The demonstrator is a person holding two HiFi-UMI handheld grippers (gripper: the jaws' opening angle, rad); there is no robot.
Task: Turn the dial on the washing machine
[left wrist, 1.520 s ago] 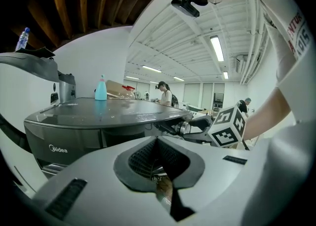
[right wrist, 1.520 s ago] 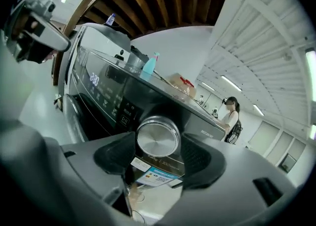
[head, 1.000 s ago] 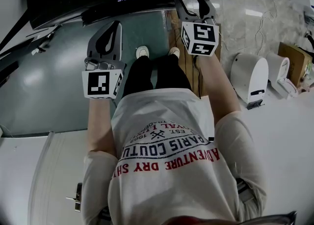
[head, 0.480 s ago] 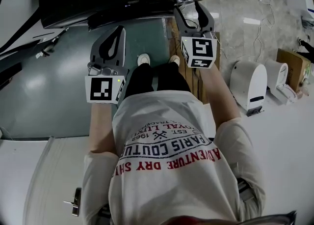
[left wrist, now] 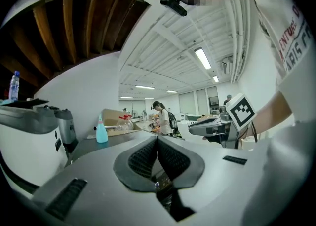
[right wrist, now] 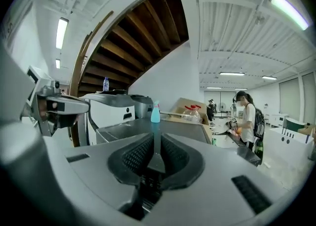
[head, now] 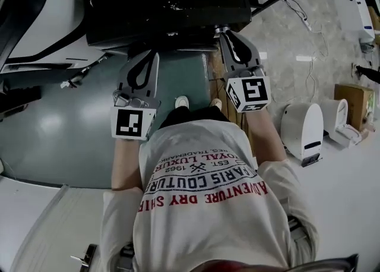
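The dark washing machine (head: 166, 3) fills the upper centre of the head view, lower in frame than a second ago. The right gripper (head: 228, 34) is closing, its jaws down to a thin slit with nothing between, so the dial is likely not gripped. The left gripper (head: 146, 57) has its jaws pressed together, empty. The dial (head: 220, 29), a small silver knob, sits at the machine's lower edge, just beside the right tips.

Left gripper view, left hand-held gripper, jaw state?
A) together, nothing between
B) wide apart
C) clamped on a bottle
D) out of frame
A: in the left gripper view the left hand-held gripper has its jaws meeting along one line, with no object between them.
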